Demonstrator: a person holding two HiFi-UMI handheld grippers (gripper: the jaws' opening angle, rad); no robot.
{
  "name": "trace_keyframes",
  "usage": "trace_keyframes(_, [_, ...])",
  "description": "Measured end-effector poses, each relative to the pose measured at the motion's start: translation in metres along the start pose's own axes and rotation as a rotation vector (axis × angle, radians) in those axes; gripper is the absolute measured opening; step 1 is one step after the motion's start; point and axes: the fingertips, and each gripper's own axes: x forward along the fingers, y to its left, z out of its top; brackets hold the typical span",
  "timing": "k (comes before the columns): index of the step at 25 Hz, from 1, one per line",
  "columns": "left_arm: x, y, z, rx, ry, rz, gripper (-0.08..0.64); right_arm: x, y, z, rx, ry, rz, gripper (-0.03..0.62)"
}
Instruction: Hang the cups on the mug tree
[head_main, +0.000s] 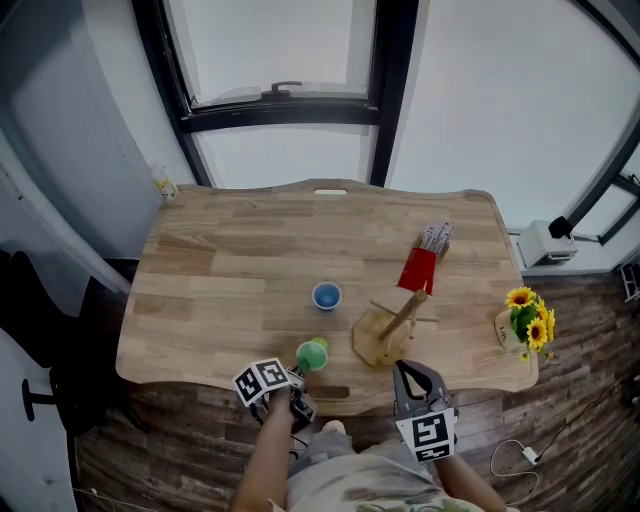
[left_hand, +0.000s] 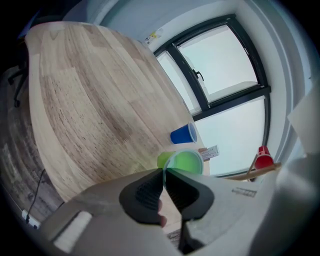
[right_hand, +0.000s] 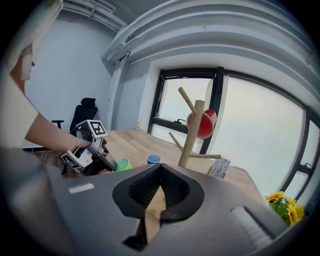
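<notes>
While the left gripper (left_hand: 164, 173) pinches the green cup (left_hand: 187, 162) by its rim, the right gripper (right_hand: 159, 168) hangs closed and empty.
Left jaws are clamped on the thin rim wall, a hold that, in my judgement, leaves the cup's body free to be slipped over a peg. The green cup is near the front edge of the tabletop (head_main: 230, 270), mouth turned toward the gripper; whether it has left the surface cannot be told. The mug tree (head_main: 392, 330) stands just to its right, with the red cup (head_main: 417, 270) already on an upper peg and other pegs bare. The blue cup (head_main: 326, 296) stands upright beyond, untouched. The right gripper, jaws together on nothing, sits low before the tree's base, probably so the approach is unobstructed. Risk noted: a rim-only pinch may let the cup swing.
</notes>
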Motion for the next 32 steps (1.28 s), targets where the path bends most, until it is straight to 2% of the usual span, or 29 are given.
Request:
trace_keyframes(15, [-0.029, -0.021, 0.034, 0.079, -0.109, 0.000, 0.018, 0.004, 0.001, 0.007, 0.009, -0.026, -0.002, 0.002])
trace_keyframes(27, [-0.047, -0.053, 0.059, 0.219, -0.198, 0.014, 0.017, 0.001, -0.003, 0.013, 0.008, -0.048, -0.026, 0.002])
trace_keyframes(32, [-0.050, -0.069, 0.069, 0.255, -0.231, 0.017, 0.017, 0.000, -0.008, 0.015, 0.013, -0.055, -0.037, 0.002])
